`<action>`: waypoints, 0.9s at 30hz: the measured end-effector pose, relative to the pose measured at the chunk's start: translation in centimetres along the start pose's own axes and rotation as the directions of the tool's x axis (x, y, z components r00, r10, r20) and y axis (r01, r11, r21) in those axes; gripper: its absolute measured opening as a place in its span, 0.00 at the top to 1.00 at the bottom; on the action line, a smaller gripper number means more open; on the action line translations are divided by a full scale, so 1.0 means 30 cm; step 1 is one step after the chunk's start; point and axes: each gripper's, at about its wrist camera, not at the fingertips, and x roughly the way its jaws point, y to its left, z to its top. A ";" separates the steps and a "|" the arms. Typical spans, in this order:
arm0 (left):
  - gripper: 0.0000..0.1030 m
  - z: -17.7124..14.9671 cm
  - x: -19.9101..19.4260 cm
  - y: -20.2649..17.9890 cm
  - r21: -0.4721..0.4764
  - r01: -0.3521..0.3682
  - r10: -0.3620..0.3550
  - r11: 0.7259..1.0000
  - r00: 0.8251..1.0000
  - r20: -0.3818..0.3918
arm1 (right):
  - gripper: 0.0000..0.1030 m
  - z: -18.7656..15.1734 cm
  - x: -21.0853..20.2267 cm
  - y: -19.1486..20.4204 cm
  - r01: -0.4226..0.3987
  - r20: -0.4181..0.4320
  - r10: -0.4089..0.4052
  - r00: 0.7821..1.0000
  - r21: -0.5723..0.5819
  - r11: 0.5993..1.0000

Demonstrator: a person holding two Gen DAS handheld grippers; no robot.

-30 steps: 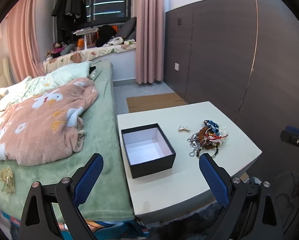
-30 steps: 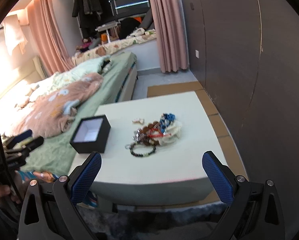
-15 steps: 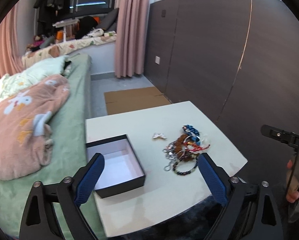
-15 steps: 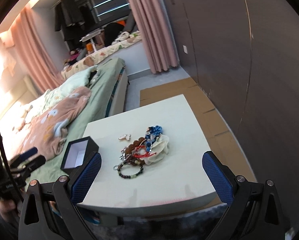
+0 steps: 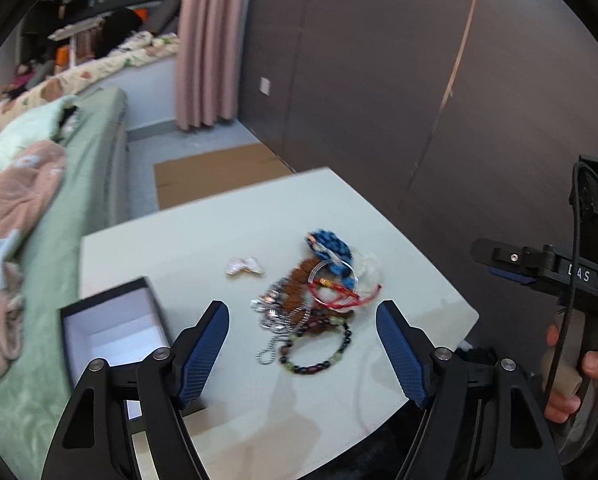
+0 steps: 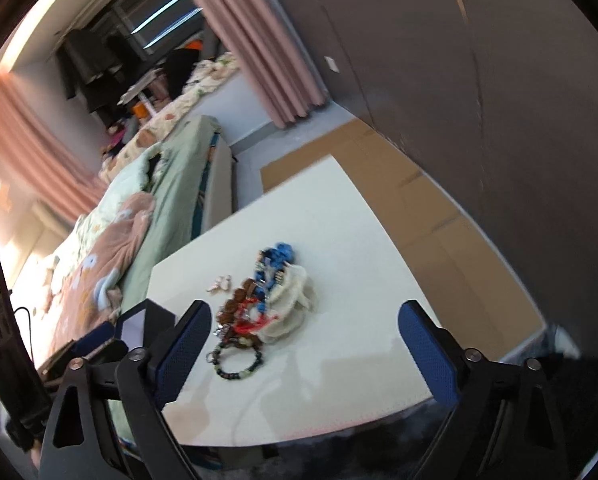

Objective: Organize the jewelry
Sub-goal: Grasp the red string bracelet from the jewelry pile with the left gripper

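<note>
A tangled pile of jewelry (image 5: 319, 288) lies on the white table (image 5: 203, 240): blue beads, brown beads, red cord, a silver chain and a dark bead bracelet (image 5: 319, 356) at its near edge. A small pale piece (image 5: 245, 267) lies apart to the left. An open black box (image 5: 111, 332) with white lining stands at the table's left. My left gripper (image 5: 303, 352) is open, above the near side of the pile. My right gripper (image 6: 303, 352) is open and empty, nearer than the pile (image 6: 259, 308). The box (image 6: 139, 320) is partly hidden behind its left finger.
A bed (image 5: 59, 200) with green sheet and pink blanket runs along the table's left side. A dark panelled wall (image 5: 419, 80) stands to the right. Cardboard (image 5: 215, 176) lies on the floor beyond the table. The right gripper's body and holding hand (image 5: 571, 320) show at the left view's right edge.
Both grippers have moved forward and down toward the table; the pile now looks larger in both views. The left view has swung right, the right view has tilted. Both stay open.
</note>
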 end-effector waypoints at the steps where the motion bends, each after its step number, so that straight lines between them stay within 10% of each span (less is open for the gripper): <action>1: 0.25 -0.001 0.024 -0.011 0.010 0.007 -0.007 1.000 1.000 -0.014 | 0.09 -0.006 0.014 -0.020 0.005 -0.016 -0.005 1.000 0.024 1.000; 15: 0.26 0.003 0.303 -0.097 0.138 0.044 -0.022 0.990 0.988 -0.153 | 0.10 -0.034 0.126 -0.123 0.005 -0.155 0.025 0.988 0.190 0.982; 20: 0.59 -0.014 0.349 -0.079 0.124 0.072 -0.051 0.990 0.985 -0.163 | 0.10 -0.046 0.182 -0.134 0.002 -0.200 0.042 0.979 0.216 0.976; 22: 0.86 -0.015 0.353 -0.068 0.106 0.090 -0.073 0.990 0.985 -0.158 | 0.10 -0.051 0.199 -0.130 0.013 -0.217 0.036 0.975 0.218 0.976; 27: 0.94 0.015 0.295 -0.043 0.049 0.152 -0.148 0.987 0.986 -0.082 | 0.10 -0.053 0.246 -0.121 0.021 -0.239 0.028 0.971 0.198 0.980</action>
